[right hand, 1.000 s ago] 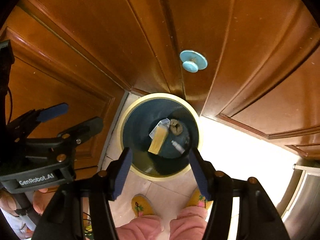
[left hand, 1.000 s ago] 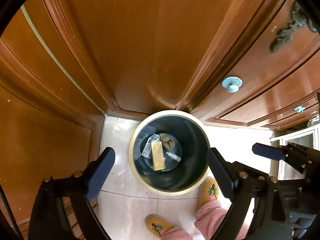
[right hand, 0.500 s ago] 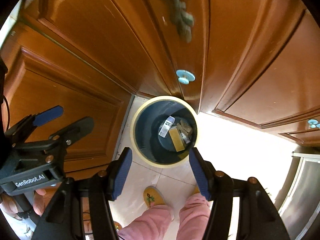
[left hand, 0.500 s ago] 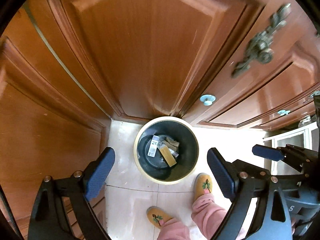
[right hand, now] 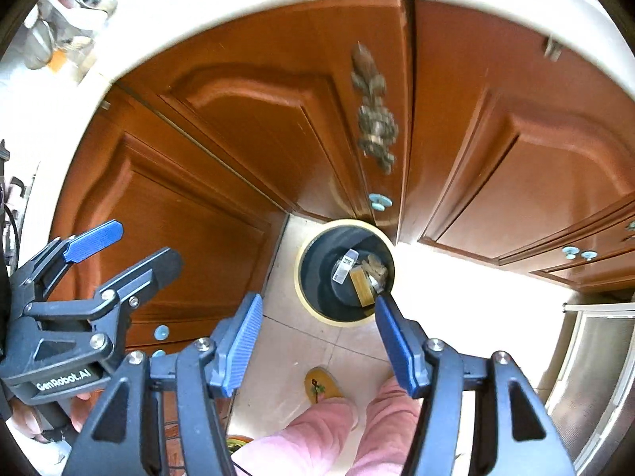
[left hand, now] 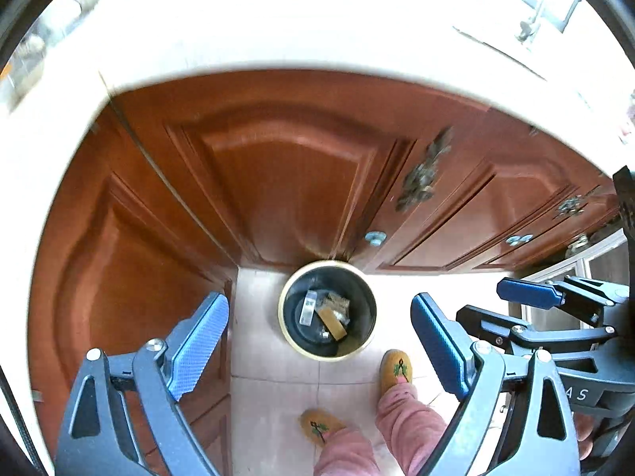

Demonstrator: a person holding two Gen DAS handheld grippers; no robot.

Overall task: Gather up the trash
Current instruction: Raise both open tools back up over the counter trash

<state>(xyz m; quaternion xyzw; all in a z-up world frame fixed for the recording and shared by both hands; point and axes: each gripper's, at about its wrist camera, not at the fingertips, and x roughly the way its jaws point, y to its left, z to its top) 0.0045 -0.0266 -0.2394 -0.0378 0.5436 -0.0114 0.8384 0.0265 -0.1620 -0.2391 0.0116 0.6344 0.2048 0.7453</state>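
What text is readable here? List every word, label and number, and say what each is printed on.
"GenRobot.AI": white lettering on the body of the left gripper, seen in the right wrist view.
"AS": white letters on the right gripper body in the left wrist view; anything before them is hidden.
White label with a barcode on a packet in the trash bin: too small to read.
Nothing else is legible.

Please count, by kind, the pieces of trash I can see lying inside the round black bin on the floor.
White barcoded wrapper: 1
Flat tan cardboard box: 1
Crumpled brown paper: 1
Small white tube: 1
Total: 4, all inside the gold-rimmed black bin.
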